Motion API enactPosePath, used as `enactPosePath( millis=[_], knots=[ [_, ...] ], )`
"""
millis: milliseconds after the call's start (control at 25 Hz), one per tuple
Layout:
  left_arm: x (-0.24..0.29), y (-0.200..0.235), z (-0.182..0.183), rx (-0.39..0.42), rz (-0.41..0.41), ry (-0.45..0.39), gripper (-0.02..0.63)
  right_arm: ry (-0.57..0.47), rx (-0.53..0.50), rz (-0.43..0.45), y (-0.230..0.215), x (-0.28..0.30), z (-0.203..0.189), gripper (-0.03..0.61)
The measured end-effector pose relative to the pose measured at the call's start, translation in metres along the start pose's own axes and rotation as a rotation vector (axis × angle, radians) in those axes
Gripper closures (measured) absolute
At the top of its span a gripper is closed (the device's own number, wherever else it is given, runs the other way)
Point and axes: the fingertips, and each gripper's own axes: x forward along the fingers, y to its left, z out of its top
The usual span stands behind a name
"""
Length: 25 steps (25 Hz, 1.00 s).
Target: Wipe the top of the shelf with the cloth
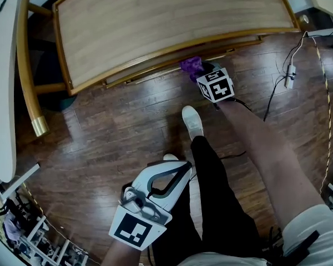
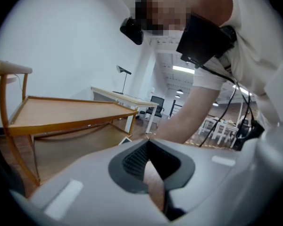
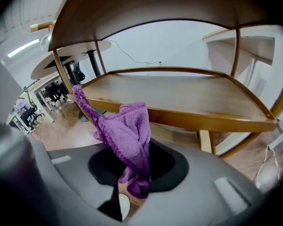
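Observation:
The wooden shelf (image 1: pixel 172 21) fills the top of the head view, its pale top surface bare. A purple cloth (image 1: pixel 191 65) hangs at the shelf's front edge, below the top board, with my right gripper (image 1: pixel 200 71) shut on it. In the right gripper view the cloth (image 3: pixel 129 135) stands up bunched out of the jaws, facing the shelf's lower tier (image 3: pixel 179 95) from beneath the top board (image 3: pixel 151 8). My left gripper (image 1: pixel 185 165) is held low by the person's legs, shut and empty. In its own view the left gripper (image 2: pixel 148 143) points sideways at the shelf (image 2: pixel 61 112).
A white table (image 1: pixel 0 76) and a wooden chair post (image 1: pixel 29 65) stand at the left. A cable with a power adapter (image 1: pixel 290 73) lies on the dark wood floor at the right. The person's white shoe (image 1: pixel 192 121) is planted before the shelf. Clutter sits at the bottom left.

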Motion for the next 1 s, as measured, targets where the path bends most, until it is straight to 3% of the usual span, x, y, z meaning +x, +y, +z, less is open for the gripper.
enactPosePath(
  millis=[680, 880, 1000],
  knots=[
    [0.081, 0.011, 0.037, 0.033, -0.109, 0.045, 0.595, 0.064, 0.139, -0.293, -0.229, -0.090, -0.056, 0.479],
    [0.097, 0.021, 0.055, 0.039, -0.107, 0.054, 0.595, 0.105, 0.165, -0.372, -0.276, -0.117, -0.069, 0.479],
    [0.100, 0.023, 0.068, 0.050, -0.102, 0.057, 0.595, 0.114, 0.161, -0.369, -0.281, -0.129, -0.072, 0.479]
  ],
)
